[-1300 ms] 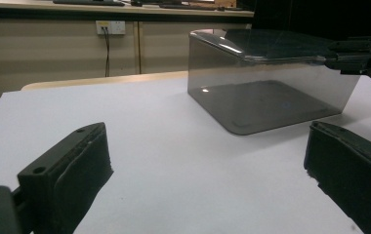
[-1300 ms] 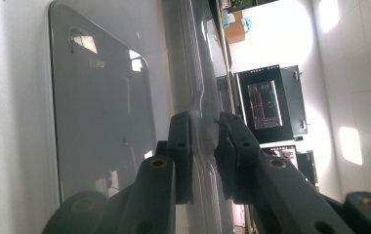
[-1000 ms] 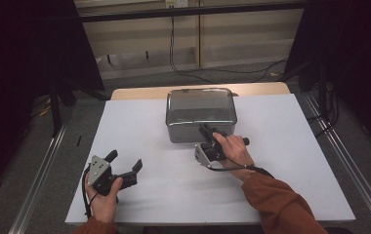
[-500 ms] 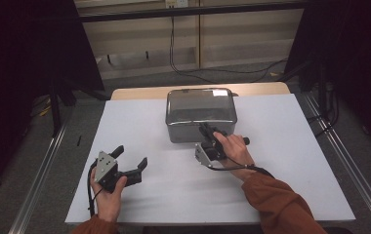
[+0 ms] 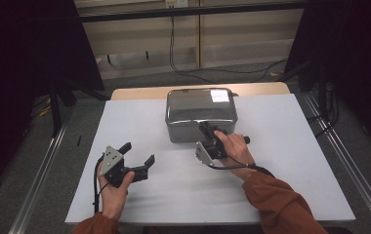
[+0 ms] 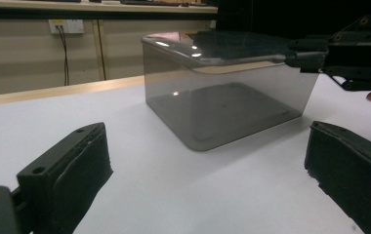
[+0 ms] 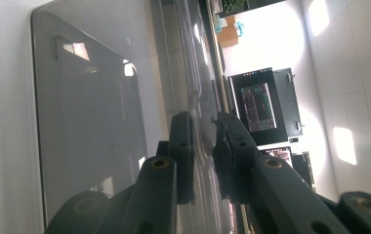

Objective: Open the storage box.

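Note:
A shiny metal box (image 5: 200, 109) stands at the back middle of the white table (image 5: 281, 146). My right gripper (image 5: 206, 128) lies on its side at the box's near edge, shut on the thin top rim; in the right gripper view the jaws (image 7: 204, 146) pinch that rim, with the box's steel side (image 7: 86, 122) to the left. My left gripper (image 5: 137, 152) is held low over the table's left part, open, with nothing between its pads (image 6: 83, 165). It looks at the box (image 6: 222, 102) and at the right gripper (image 6: 315, 56) on the rim.
A wooden table edge (image 5: 139, 92) shows behind the white sheet. Metal rails (image 5: 47, 161) run along both sides of the table. Cables (image 5: 183, 68) lie on the floor beyond, and dark curtains hang at the left and right.
My left gripper has moved to the right, closer to the box, still open. The right gripper and the box have not moved.

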